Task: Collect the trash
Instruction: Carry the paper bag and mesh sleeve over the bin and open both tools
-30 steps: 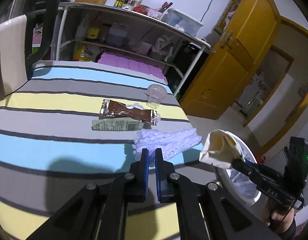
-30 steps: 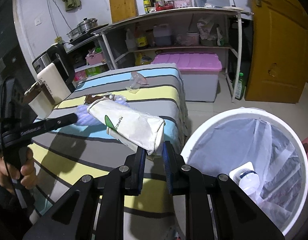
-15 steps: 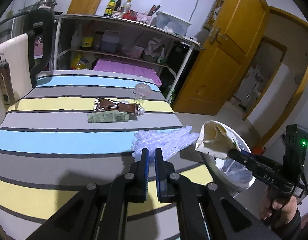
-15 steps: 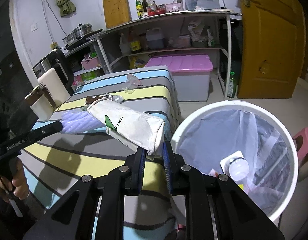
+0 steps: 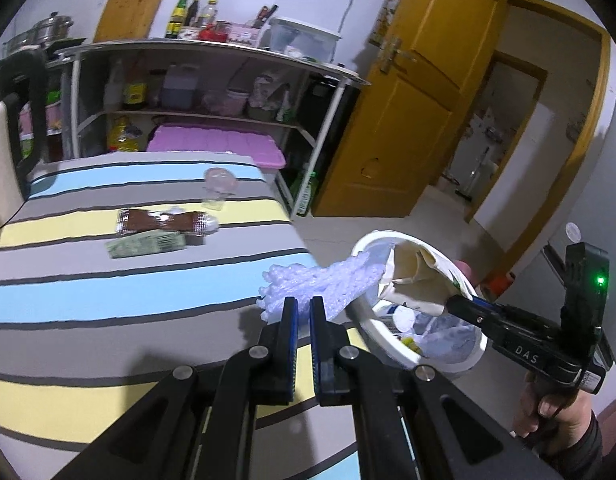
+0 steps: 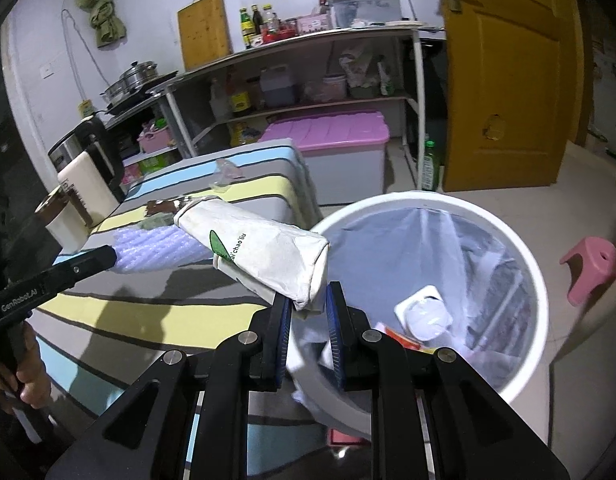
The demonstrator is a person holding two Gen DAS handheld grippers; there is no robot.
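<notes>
The bench, draped in a striped cloth, fills most of both views and carries the litter not yet collected. Just off its corner stands the white bin, lined with a pale bag and already holding a bottle and scraps; it sits close to the bench, probably so each piece needs only a short carry.

The paper bag, white with a green mark, is the largest piece in hand. The right claw pinches it by one folded end, so the rest sticks out toward the bench while the pinched end hangs over the bin's near rim. That looks like a drop about to be made; the bag's long body may catch on the rim if let go too soon.

The bubble wrap, a lilac sheet, is pinched at one edge by the left claw, fingers pressed nearly together. Its free end reaches toward the bin, lying against the paper bag's open mouth, so the two loads could snag.

Smaller things lie well back on the bench: a brown wrapper, touching a green packet just in front of it, and beyond them a clear plastic cup on its side.
</notes>
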